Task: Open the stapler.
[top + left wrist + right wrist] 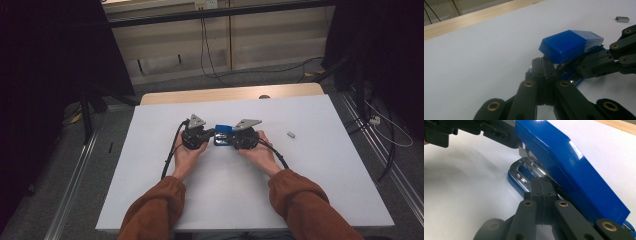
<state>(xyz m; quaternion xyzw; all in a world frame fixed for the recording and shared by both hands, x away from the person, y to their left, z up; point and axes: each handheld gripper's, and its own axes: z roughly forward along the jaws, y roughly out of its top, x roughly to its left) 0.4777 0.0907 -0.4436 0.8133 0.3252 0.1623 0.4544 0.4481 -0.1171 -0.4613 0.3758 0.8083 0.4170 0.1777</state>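
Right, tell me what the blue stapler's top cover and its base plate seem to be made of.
Top cover: probably glossy moulded plastic, judging by its even blue colour and soft white glints.
Base plate: likely chromed or polished metal, since it is mirror-bright with sharp reflections, set on a blue base that also looks like plastic.

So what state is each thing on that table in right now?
Blue stapler: on the table, top arm raised, chrome base showing, between the two claws.
Left claw: shut, tips at the stapler.
Right claw: shut, tips at the chrome base.
Small grey block, maybe staples: lying loose, apart, untouched.
White table: bears it all.
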